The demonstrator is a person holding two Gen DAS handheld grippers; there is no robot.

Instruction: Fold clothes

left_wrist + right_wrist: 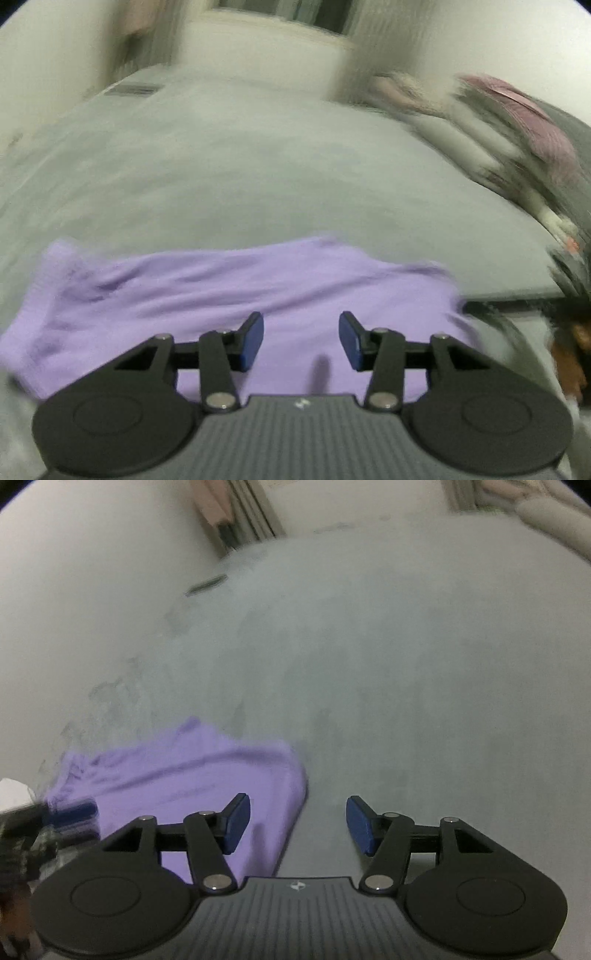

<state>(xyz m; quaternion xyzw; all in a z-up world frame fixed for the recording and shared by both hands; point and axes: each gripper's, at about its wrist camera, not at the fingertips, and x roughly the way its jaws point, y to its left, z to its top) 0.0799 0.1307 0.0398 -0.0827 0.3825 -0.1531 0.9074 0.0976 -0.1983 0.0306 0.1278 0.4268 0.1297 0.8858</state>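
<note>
A lilac garment [229, 288] lies spread on the grey table [258, 177], wrinkled at its left end. My left gripper [301, 339] hovers over its near middle, open, with nothing between the blue pads [253, 341]. In the right wrist view the same lilac garment [184, 786] fills the lower left, its right edge running under my right gripper [298, 823]. That gripper is open and empty, its left pad [236, 823] over the cloth and its right pad over the bare table [406, 686]. The left gripper's blue tip [79, 810] shows at the far left, blurred.
A pile of other clothes [524, 147], pink and grey, sits blurred at the table's right side. The table's right edge [517, 295] runs close to the garment's corner. A wall and a doorway lie beyond the far end of the table.
</note>
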